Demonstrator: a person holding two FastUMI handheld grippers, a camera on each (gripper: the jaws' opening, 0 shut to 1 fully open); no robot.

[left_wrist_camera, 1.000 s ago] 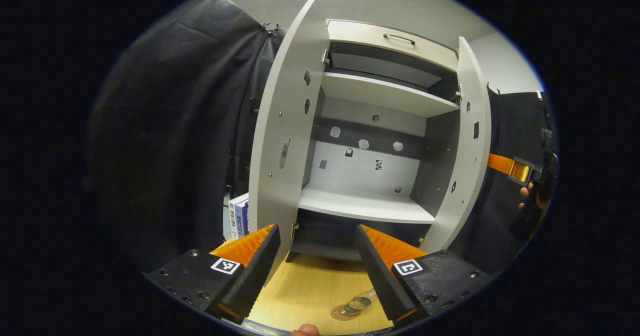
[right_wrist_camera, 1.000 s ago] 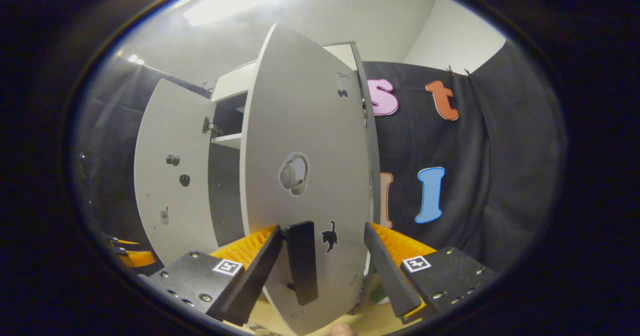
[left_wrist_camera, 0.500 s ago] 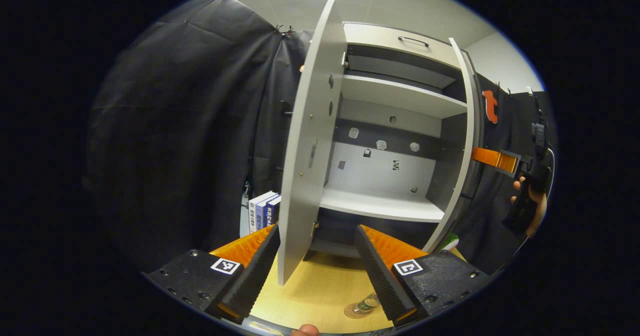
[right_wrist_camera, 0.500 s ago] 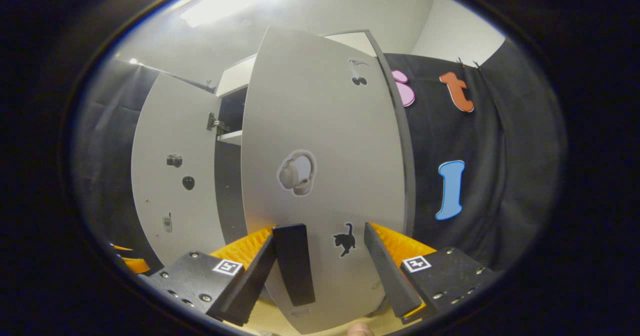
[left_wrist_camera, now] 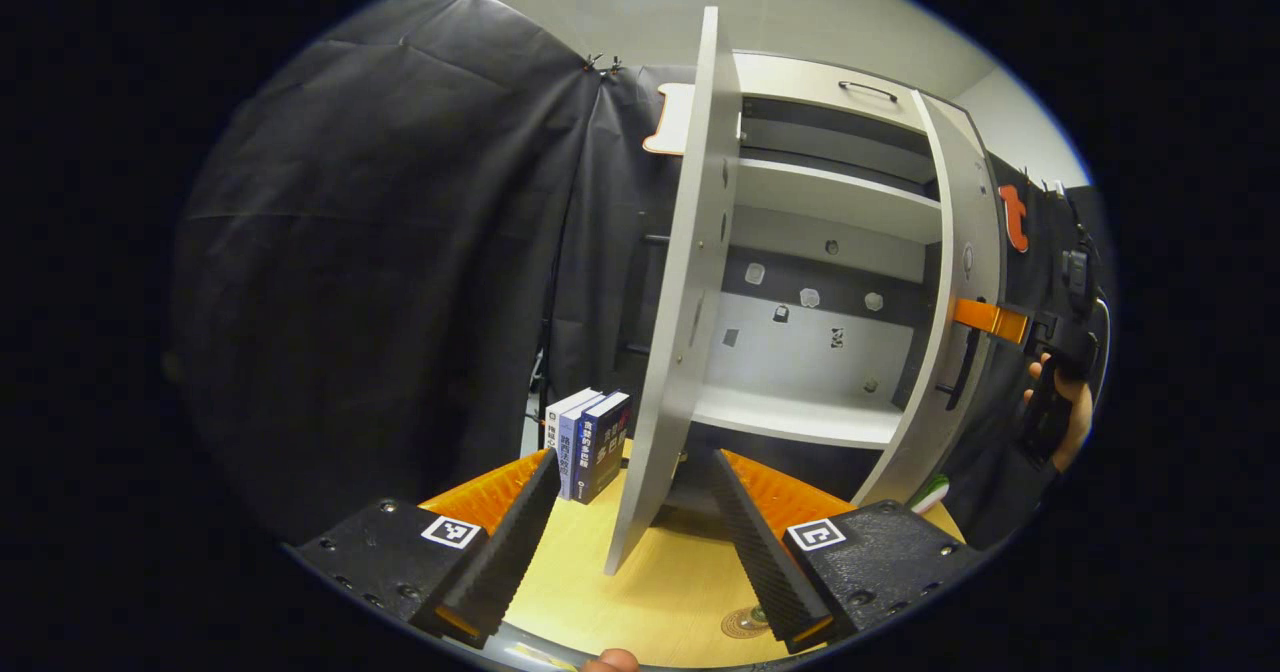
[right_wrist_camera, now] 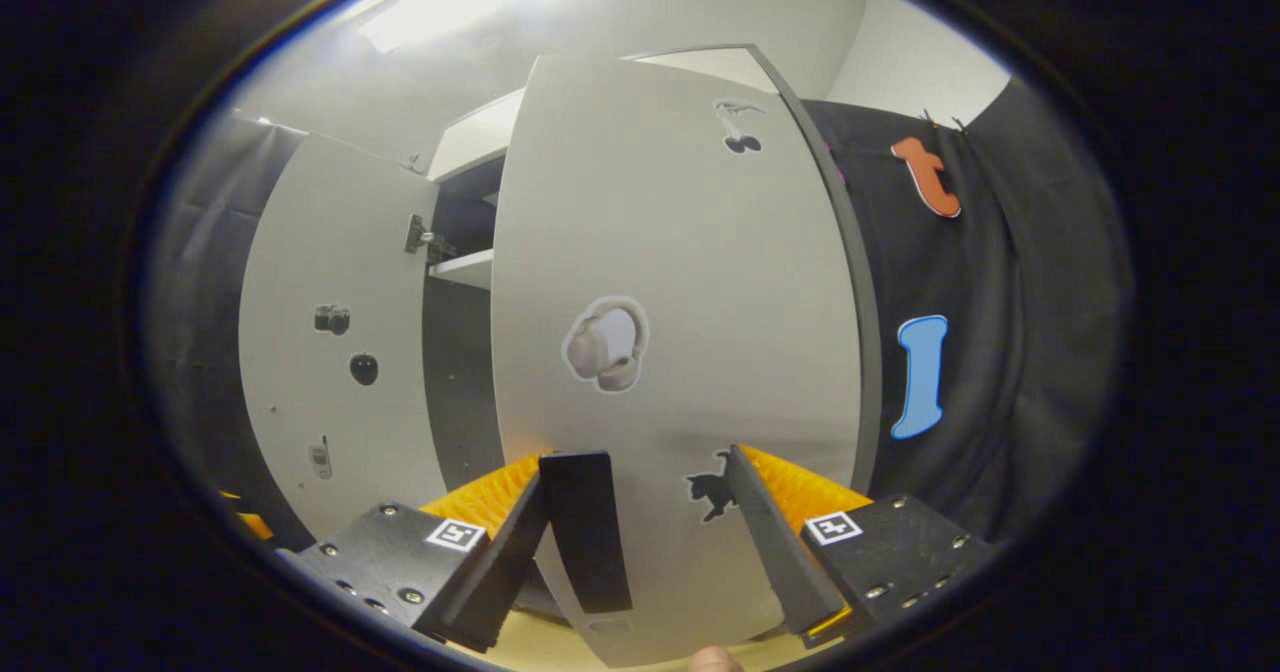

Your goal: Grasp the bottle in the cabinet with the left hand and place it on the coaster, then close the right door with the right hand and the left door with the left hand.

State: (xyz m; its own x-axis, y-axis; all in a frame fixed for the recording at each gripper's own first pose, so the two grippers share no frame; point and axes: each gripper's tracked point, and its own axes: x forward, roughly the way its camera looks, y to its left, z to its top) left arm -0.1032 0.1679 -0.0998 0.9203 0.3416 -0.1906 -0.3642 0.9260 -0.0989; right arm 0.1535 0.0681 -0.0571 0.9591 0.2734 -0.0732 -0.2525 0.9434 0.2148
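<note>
2 fingers [right_wrist_camera: 770,542] of right gripper [right_wrist_camera: 640,542] straddle right door [right_wrist_camera: 680,352] handle [right_wrist_camera: 585,527].

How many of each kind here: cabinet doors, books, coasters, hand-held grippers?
Cabinet doors: 2, left door and right door, both partly open
Books: 3, standing together beside the cabinet
Coasters: 1, coaster on the tabletop
Hand-held grippers: 2, left hand-held gripper and right hand-held gripper, jaws apart on both
Total: 8
</note>
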